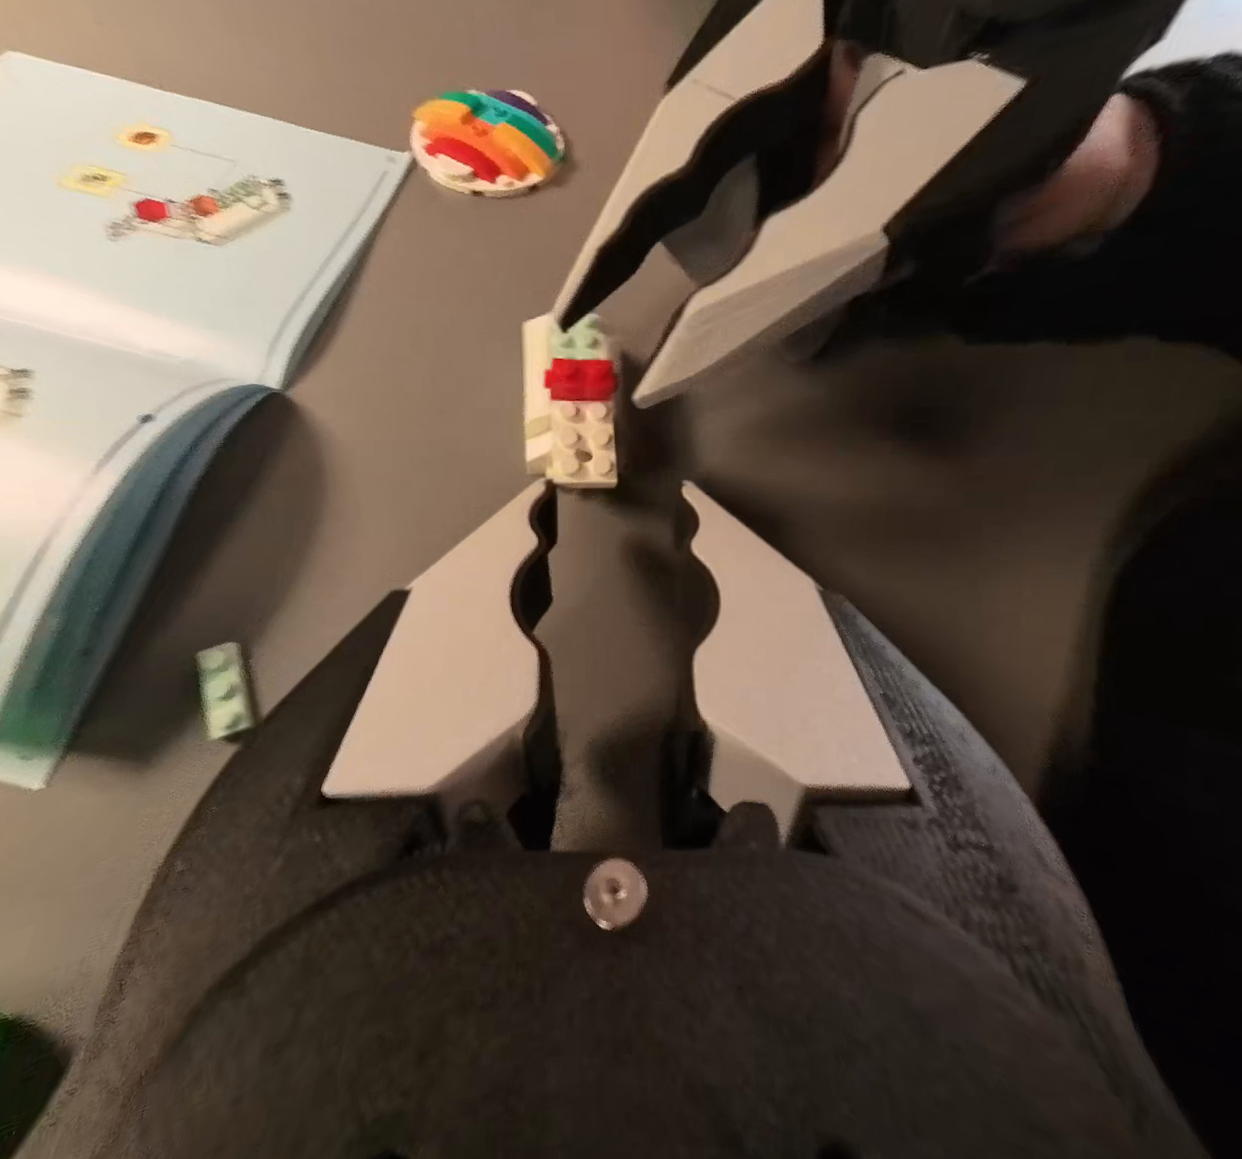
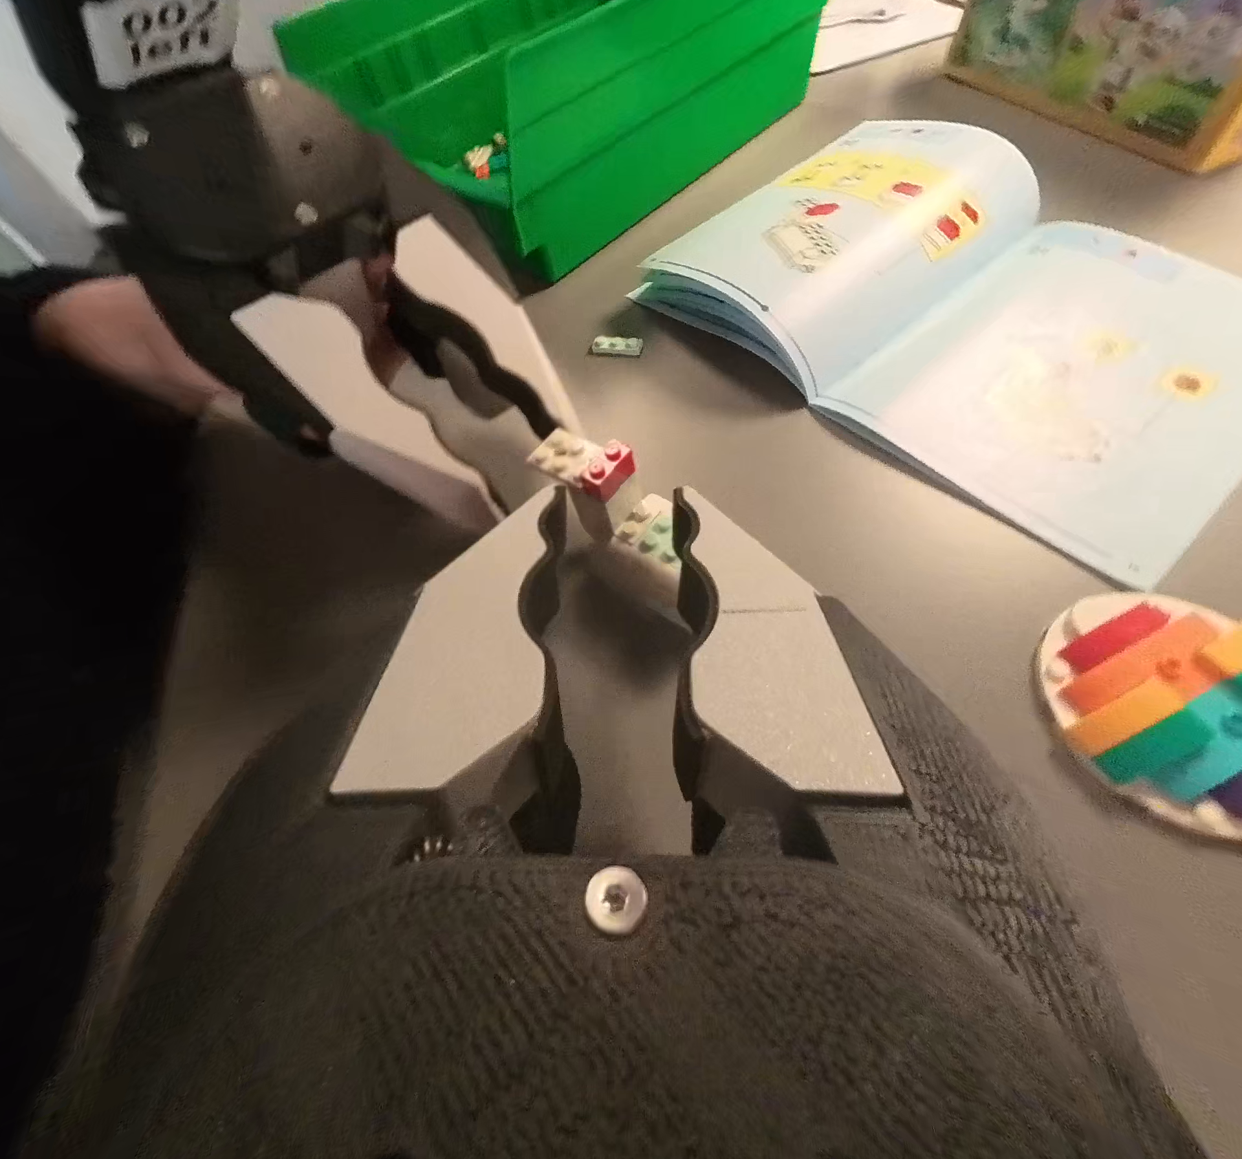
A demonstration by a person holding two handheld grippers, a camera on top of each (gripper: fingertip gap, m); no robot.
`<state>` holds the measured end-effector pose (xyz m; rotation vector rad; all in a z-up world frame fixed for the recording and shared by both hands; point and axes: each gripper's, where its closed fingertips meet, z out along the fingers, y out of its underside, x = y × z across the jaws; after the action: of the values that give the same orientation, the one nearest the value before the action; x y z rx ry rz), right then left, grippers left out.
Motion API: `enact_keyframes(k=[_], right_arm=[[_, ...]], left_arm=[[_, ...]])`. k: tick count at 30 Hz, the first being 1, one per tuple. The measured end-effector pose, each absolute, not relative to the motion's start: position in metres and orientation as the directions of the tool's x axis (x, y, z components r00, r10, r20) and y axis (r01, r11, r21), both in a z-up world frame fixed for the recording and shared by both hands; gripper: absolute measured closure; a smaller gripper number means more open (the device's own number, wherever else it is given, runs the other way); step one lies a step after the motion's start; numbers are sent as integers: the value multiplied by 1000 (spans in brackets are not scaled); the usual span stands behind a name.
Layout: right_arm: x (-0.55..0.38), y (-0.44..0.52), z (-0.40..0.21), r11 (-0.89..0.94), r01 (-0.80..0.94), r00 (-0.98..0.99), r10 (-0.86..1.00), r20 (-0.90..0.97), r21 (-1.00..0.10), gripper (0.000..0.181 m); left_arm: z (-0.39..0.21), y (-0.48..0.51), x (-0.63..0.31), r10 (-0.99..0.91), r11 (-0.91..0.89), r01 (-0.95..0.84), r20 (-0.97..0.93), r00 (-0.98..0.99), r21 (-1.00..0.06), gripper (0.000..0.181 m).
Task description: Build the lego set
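Observation:
A small lego assembly [image 1: 579,411] lies on the dark table: a white studded plate with a white side wall, a red brick across its middle and a light green piece at the far end. It also shows in the right wrist view [image 2: 608,469]. My left gripper [image 1: 615,488] is open and empty, its tips just short of the assembly's near end. My right gripper [image 2: 618,490] is open, with the light green end between its tips. In the left wrist view the right gripper [image 1: 605,361] comes in from the top right, one tip touching the green end.
An open instruction booklet [image 1: 168,219] lies to the left, a round rainbow lego disc [image 1: 490,142] beyond it and a loose light green plate [image 1: 227,690] beside it. A green bin [image 2: 605,85] and the set's box [image 2: 1109,18] stand at the back. Left and right tips are no more than a few centimetres apart. My left tips are roughly 10 centimeters from the loose light green plate [image 1: 227,690]. My right wrist view [image 2: 617,344] looks at it from another angle.

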<state>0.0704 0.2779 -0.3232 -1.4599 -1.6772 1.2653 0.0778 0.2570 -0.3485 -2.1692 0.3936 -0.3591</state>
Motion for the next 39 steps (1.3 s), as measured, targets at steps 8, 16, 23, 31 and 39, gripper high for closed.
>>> enact_keyframes(k=[8,16,23,31,39], right_arm=[[80,265,-319,-53,380,-204,969,-140,-923,153],[78,267,-320,-8,381,-193,977,-88,-925,155],[77,273,-320,-54,386,-171,977,-129,-921,167],[76,272,-321,64,381,-184,983,-7,-922,175],[82,273,-309,138,320,-286,957,43,-937,143]], left_arm=[[-351,248,109,-500,-549,-183,145,854,-816,149],[-352,250,114,-521,-542,-197,143,842,-817,153],[-349,256,112,-510,-515,-210,100,855,-831,167],[-353,256,118,-535,-505,-262,60,843,-822,175],[-349,254,115,-525,-500,-240,71,848,-832,166]])
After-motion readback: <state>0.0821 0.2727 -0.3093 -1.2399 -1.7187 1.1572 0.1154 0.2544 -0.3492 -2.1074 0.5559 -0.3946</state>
